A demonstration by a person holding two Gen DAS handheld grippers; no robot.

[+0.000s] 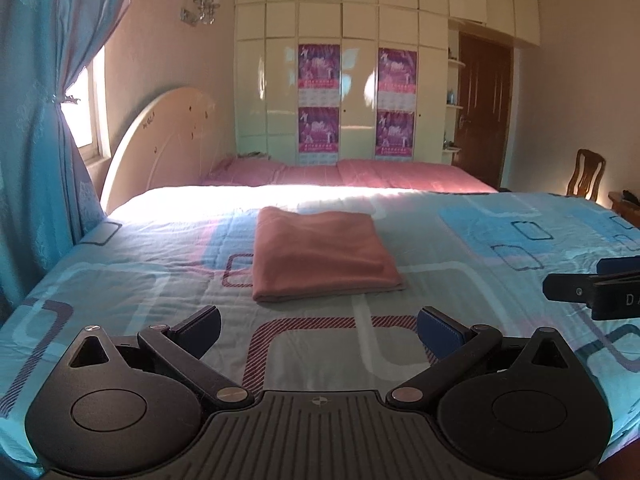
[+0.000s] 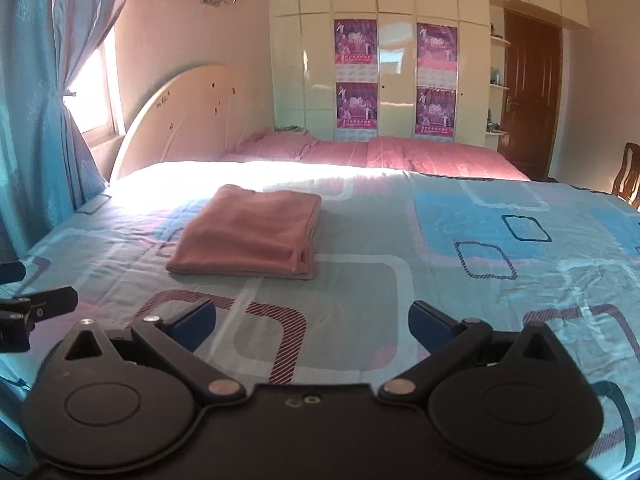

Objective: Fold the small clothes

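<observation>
- The pink garment [image 1: 322, 254] lies folded on the bed [image 1: 480, 240]; I judge the fold finished.
- Keep both hand-held grippers, left [image 1: 318, 330] and right [image 2: 312, 322], released, clear of it.

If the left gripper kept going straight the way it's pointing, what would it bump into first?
Probably the bedspread itself. The left gripper, jaws open and empty, tilts down at the bare patterned cover just short of the folded pink cloth. The cloth lies a little farther along that line, though depth is hard to judge.

Sunlit bedroom: blue curtain [image 1: 36, 120], cream wardrobe [image 1: 340, 80], brown door [image 1: 482, 108].
</observation>
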